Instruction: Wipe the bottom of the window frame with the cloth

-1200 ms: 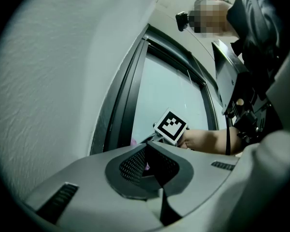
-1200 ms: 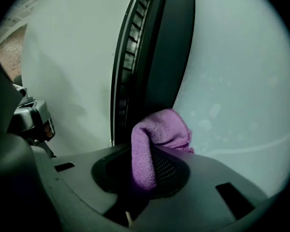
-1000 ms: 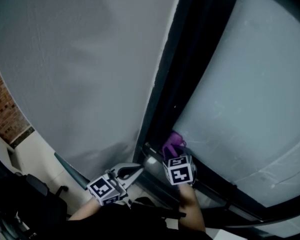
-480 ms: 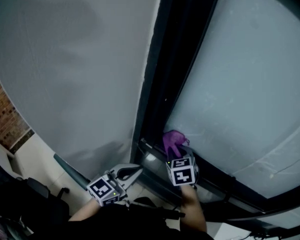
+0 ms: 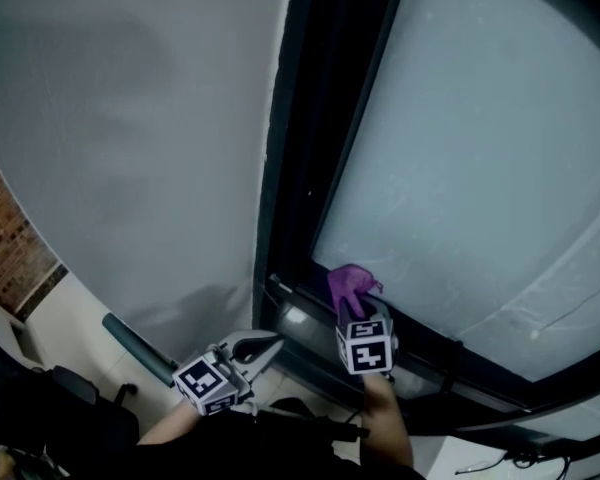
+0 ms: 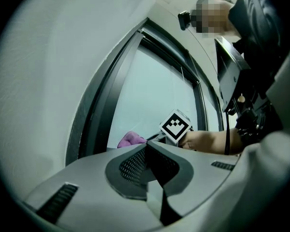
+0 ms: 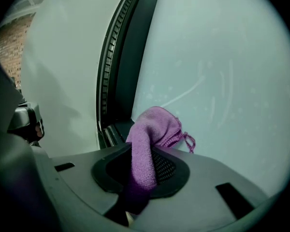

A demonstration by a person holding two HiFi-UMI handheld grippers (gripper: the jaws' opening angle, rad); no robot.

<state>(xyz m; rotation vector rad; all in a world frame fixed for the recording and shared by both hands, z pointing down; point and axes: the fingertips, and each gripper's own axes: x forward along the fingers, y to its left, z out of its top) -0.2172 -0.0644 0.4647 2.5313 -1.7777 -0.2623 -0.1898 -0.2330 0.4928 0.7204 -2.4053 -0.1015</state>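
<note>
A purple cloth [image 5: 350,286] rests against the dark bottom rail of the window frame [image 5: 430,353], close to its left corner, where the pale glass begins. My right gripper [image 5: 355,313] is shut on the cloth; in the right gripper view the cloth [image 7: 152,128] bunches up out of the right gripper [image 7: 144,164] in front of the glass. My left gripper [image 5: 270,343] is lower left of the rail, off the frame, shut with nothing in it. The left gripper view looks over the left gripper [image 6: 147,151] to the cloth [image 6: 131,139] and the right gripper's marker cube [image 6: 176,125].
The frame's dark upright [image 5: 315,118] rises from the corner, with a grey wall [image 5: 130,128] to its left and glass [image 5: 480,168] to its right. A brick strip [image 5: 10,243] and a dark bar [image 5: 135,338] lie at lower left. A cable [image 5: 515,460] shows at bottom right.
The right gripper with the cloth has slid a little to the right along the bottom rail, away from the corner. The left gripper has barely moved. The head view has shifted rightward.
</note>
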